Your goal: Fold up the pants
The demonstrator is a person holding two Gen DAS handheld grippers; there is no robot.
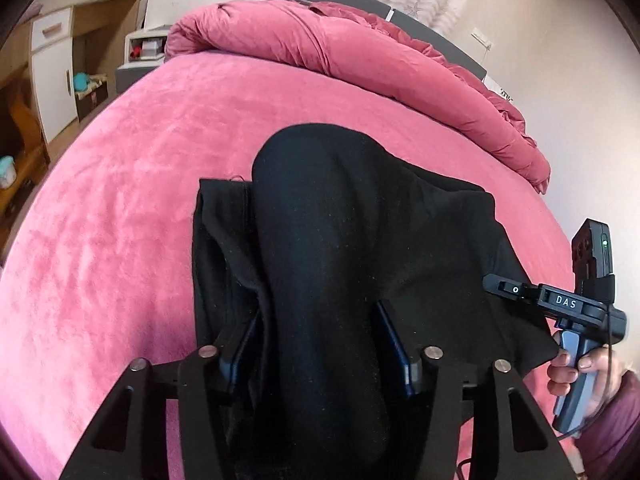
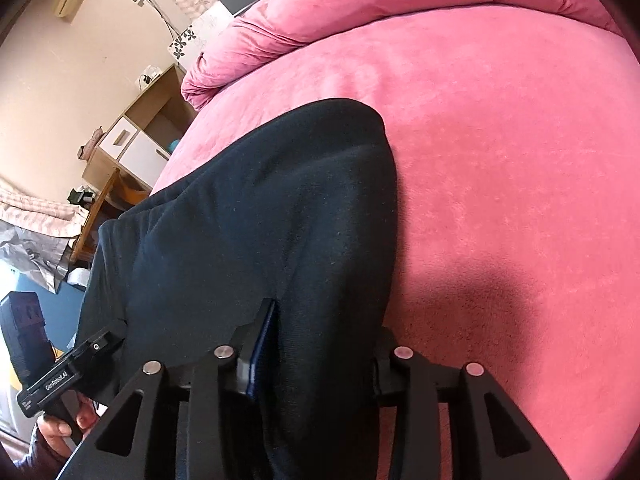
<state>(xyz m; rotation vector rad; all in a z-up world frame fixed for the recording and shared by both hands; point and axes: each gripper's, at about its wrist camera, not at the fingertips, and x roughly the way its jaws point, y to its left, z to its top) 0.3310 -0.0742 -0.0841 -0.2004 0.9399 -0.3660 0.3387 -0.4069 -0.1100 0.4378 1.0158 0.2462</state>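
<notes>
Black pants (image 1: 332,240) lie bunched and partly folded on the pink bed (image 1: 140,184).

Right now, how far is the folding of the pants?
Partly done: the black pants already lie doubled on the pink bed. In hand: the left tool and right tool each grip a bunch of cloth. Left: lay it flat and finish the fold.

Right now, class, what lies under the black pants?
The pink bedspread lies under the pants and shows on all sides of them. The part beneath the cloth is covered. Both the left gripper and the right gripper clamp bunched fabric.
</notes>
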